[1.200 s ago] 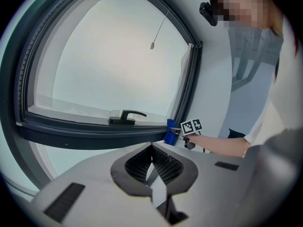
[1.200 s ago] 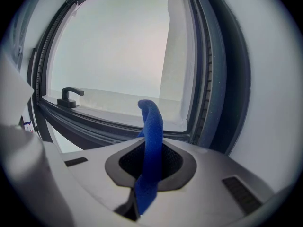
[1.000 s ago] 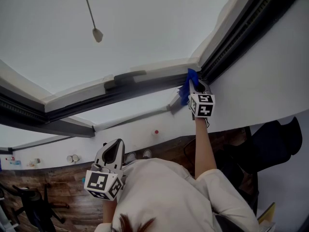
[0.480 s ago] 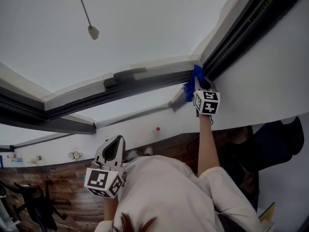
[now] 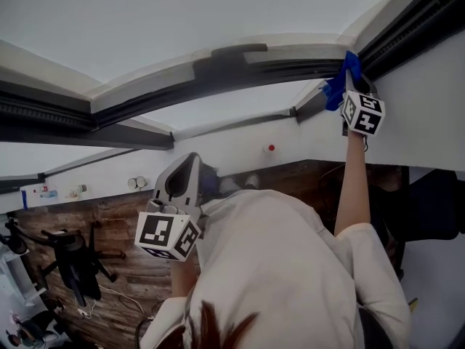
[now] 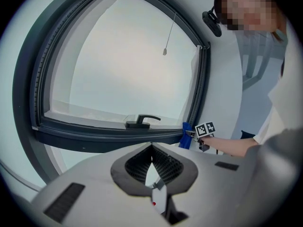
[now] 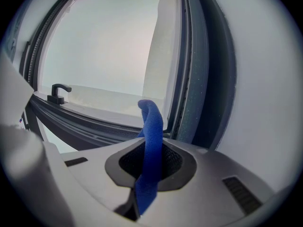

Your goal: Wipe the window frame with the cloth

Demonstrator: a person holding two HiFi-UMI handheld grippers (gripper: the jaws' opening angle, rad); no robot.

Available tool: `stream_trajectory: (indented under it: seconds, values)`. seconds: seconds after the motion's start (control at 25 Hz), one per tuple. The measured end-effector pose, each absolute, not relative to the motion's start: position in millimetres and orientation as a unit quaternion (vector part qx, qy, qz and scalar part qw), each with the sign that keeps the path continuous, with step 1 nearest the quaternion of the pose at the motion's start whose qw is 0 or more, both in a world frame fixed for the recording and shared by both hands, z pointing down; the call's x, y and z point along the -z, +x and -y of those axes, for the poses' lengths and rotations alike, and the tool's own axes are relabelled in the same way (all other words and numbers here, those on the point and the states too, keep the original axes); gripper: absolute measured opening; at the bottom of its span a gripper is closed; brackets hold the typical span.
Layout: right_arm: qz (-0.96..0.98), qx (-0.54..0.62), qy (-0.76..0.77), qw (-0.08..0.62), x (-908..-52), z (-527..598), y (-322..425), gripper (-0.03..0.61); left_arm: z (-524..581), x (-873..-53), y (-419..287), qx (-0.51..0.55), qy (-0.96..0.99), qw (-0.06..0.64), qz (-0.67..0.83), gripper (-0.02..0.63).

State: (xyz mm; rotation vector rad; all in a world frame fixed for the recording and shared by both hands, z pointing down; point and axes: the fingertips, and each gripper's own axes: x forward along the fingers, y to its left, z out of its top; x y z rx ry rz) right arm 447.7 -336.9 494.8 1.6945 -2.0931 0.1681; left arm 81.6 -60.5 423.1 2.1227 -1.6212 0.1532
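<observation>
My right gripper (image 5: 354, 87) is raised at arm's length and shut on a blue cloth (image 5: 340, 86). The cloth is pressed where the dark window frame (image 5: 218, 75) meets its upright side at the corner. In the right gripper view the cloth (image 7: 151, 131) stands up from between the jaws of the right gripper (image 7: 150, 150), right in front of the frame's upright (image 7: 199, 79). My left gripper (image 5: 187, 171) is held low near the person's chest, shut and holding nothing. The left gripper (image 6: 151, 148) faces the frame's lower rail (image 6: 113, 137), and the cloth (image 6: 187, 135) shows far off.
A black window handle (image 6: 141, 122) sits on the lower rail, left of the cloth. A pull cord (image 6: 164, 52) hangs in front of the pane. White wall (image 5: 429, 100) lies right of the frame. A black chair (image 5: 73, 260) stands on the wooden floor below.
The right gripper has slid the cloth a little to the right, into the frame's corner. The head view has swung, so the frame and gripper now show higher and further right.
</observation>
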Motion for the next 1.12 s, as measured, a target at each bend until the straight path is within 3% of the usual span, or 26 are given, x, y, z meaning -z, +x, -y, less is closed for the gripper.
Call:
stream_trajectory:
  seconds: [1.12]
  values:
    - [0.749,-0.042,0.619,0.235,-494,341,460,0.048,59,-418,71,-0.053,0.763,0.227,0.603,0.009]
